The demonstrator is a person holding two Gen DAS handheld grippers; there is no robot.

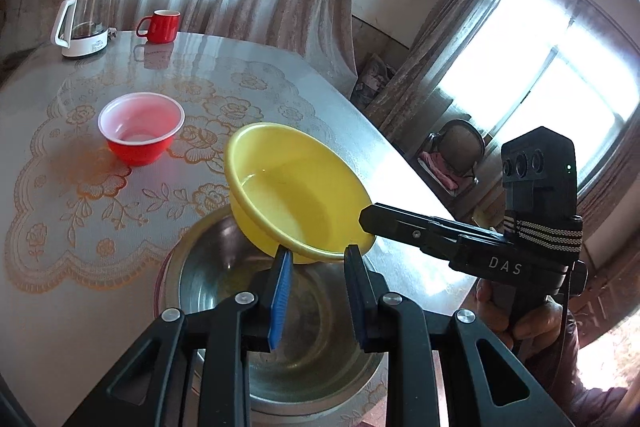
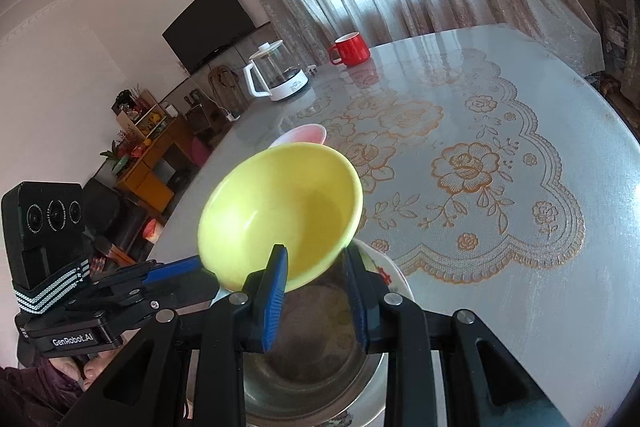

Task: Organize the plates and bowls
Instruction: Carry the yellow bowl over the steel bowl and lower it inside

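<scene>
Both grippers' jaws, left (image 1: 316, 255) and right (image 2: 316, 255), pinch a light, stiff, probably slippery yellow bowl (image 1: 292, 187) by its rim above the steel bowl (image 1: 280, 327).

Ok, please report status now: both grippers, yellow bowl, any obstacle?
Left gripper and right gripper both shut on yellow bowl rim. Bowl tilted, lifted above steel bowl. Red bowl apart, not blocking.
</scene>
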